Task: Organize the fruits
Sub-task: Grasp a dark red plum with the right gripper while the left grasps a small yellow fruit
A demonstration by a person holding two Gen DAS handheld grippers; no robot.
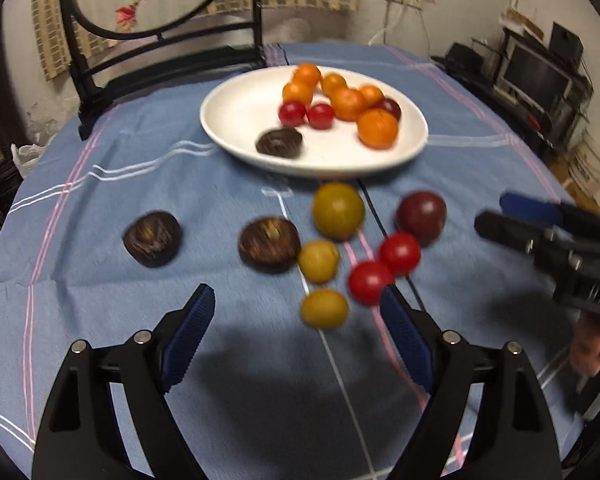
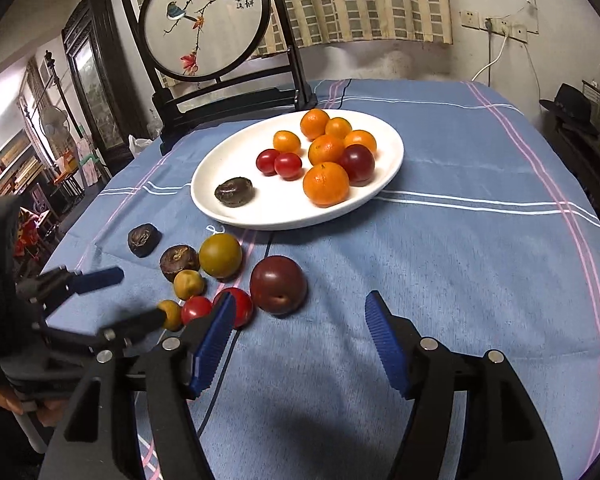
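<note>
White plate [image 2: 384, 184] already holds oranges, two tomatoes, a plum and one dark wrinkled fruit; the rest lie loose on the blue-clothed surface [image 2: 460, 264]. The step in hand looks like picking another loose fruit. Both grippers are spread wide and carry nothing. The left gripper [image 1: 296, 312] hovers just short of a small yellow fruit [image 1: 324, 309], probably its target, though that view is blurred. The right gripper [image 2: 300, 312] faces the loose dark plum [image 2: 278, 285].
</note>
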